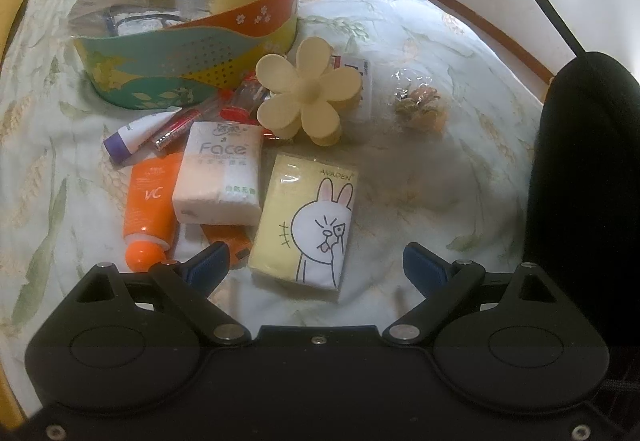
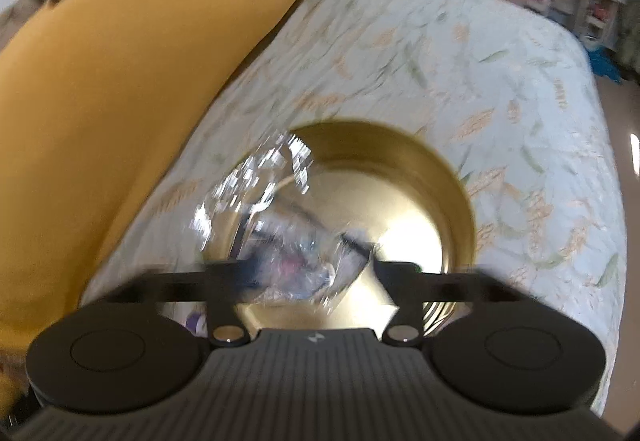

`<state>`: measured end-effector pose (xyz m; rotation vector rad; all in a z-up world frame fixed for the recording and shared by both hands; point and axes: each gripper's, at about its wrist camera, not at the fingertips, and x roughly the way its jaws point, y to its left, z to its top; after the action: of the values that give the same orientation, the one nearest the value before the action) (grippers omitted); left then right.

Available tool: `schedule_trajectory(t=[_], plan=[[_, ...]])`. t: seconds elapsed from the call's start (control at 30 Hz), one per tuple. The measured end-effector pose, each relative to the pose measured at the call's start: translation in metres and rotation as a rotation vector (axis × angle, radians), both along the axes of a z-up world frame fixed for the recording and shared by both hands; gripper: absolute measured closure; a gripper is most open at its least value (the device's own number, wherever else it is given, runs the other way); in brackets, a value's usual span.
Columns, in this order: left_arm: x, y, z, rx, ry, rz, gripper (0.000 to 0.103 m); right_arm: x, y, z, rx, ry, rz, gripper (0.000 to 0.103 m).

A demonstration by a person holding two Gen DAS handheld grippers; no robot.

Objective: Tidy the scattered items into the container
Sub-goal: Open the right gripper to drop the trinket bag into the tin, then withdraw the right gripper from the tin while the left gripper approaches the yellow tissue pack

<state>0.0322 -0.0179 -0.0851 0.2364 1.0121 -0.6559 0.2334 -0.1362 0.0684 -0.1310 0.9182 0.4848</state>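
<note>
Clear crinkly plastic, a small see-through bag [image 2: 276,241] with dark bits inside, is sitting partly in the round gold-lined tin with the orange and teal outside [image 1: 192,69], one edge draped over the rim. I am judging this as the drop-off step for that bag: my right gripper [image 2: 302,273] is hanging over the tin's mouth, pointing steeply down, its fingers spread wide and pressing on nothing, though the view is smeared. The bag is lying between them, loose.

My left gripper [image 1: 316,265] is hovering over the bed's leaf-patterned quilt [image 1: 440,181], angled down, its blue-padded fingers [image 1: 210,267] standing wide and empty. Just ahead of them is lying the yellow tissue pack with the cartoon rabbit [image 1: 306,221], beside the white Face tissue pack [image 1: 220,177], the orange tube [image 1: 150,209] and the cream flower-shaped hair claw [image 1: 306,93].

Next I am expecting to lower the left fingers around the rabbit pack, straddling its narrow width, and to close gently since it is soft.
</note>
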Motion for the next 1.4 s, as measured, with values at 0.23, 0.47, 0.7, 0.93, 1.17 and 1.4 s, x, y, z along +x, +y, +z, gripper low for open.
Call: schedule_trajectory(t=[0.23,0.47,0.7,0.93,1.17,1.4], plan=[[0.002,0.000,-0.001,-0.005,0.014,-0.005,0.010,-0.012,-0.042,0.006,0.076,-0.023,-0.107,0.000],[0.002,-0.002,-0.001,0.011,0.013,-0.011,0.010,-0.049,-0.086,-0.005,0.075,-0.015,-0.128,0.000],[0.002,-0.001,-0.001,0.010,0.013,-0.002,0.010,-0.086,-0.113,-0.017,0.040,-0.026,-0.134,0.000],[0.003,-0.003,-0.002,0.022,0.016,-0.001,0.010,-0.112,-0.127,-0.026,0.020,-0.040,-0.141,0.000],[0.004,-0.001,-0.001,0.025,0.012,0.017,0.010,-0.134,-0.139,-0.038,0.002,-0.056,-0.127,0.000],[0.003,-0.003,0.000,0.037,0.011,0.014,0.010,-0.142,-0.162,-0.053,0.008,-0.029,-0.191,0.000]])
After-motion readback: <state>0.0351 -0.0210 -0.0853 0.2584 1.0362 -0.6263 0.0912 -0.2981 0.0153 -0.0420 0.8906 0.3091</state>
